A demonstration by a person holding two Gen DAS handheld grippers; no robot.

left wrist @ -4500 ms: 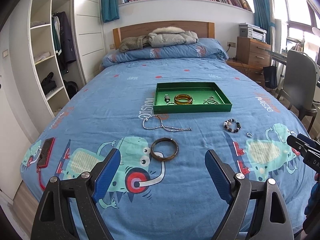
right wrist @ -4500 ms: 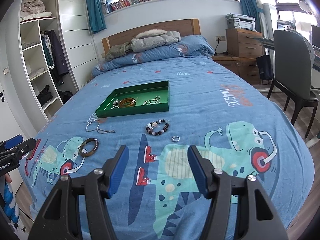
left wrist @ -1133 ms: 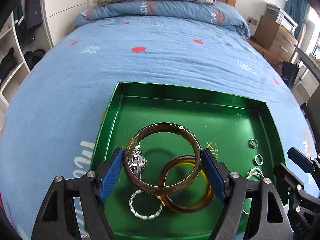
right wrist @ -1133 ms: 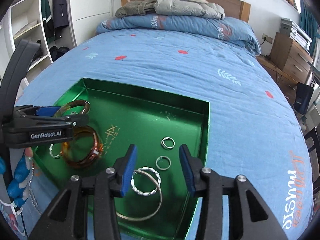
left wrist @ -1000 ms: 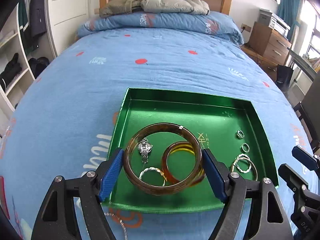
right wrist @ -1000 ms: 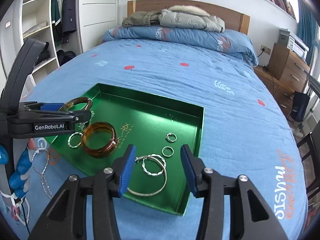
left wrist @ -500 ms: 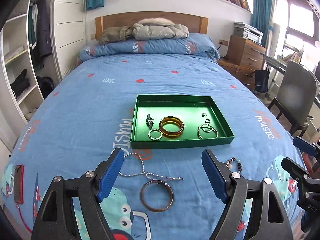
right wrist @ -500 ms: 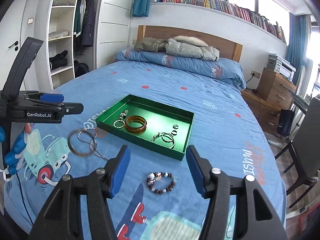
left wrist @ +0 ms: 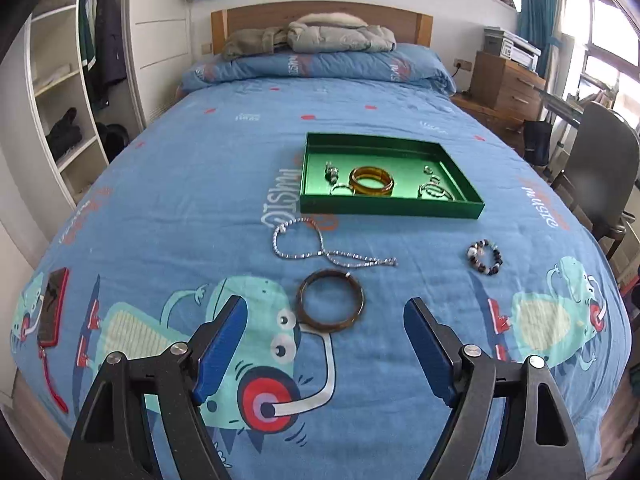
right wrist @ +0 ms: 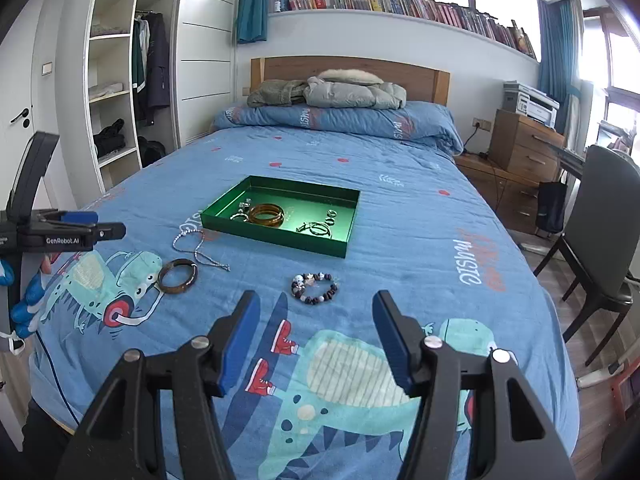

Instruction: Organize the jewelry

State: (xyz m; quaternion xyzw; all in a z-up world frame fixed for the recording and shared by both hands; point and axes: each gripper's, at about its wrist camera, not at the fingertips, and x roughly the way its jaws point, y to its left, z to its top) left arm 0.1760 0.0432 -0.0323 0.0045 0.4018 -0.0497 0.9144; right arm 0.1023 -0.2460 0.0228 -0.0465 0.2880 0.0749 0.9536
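Observation:
A green tray [left wrist: 390,210] [right wrist: 276,240] lies mid-bed and holds an amber bangle [left wrist: 371,180] [right wrist: 266,215], a small watch and several rings. A dark brown bangle [left wrist: 330,306] [right wrist: 177,275] lies on the blue bedspread near my left gripper [left wrist: 325,346], which is open and empty just behind it. A silver chain necklace [left wrist: 320,246] [right wrist: 200,250] lies between that bangle and the tray. A beaded bracelet [left wrist: 485,257] [right wrist: 314,288] lies in front of my right gripper [right wrist: 316,338], which is open and empty. The left gripper also shows in the right wrist view [right wrist: 80,230].
A red phone [left wrist: 54,306] lies at the bed's left edge. A wardrobe with open shelves [right wrist: 116,92] stands on the left. A grey chair [right wrist: 604,240] and a wooden dresser [right wrist: 524,152] stand on the right. Pillows and jackets [right wrist: 328,94] lie at the headboard.
The dark bangle, held in my left gripper over the tray a second ago, now lies on the bedspread. Both grippers have pulled back from the tray toward the foot of the bed.

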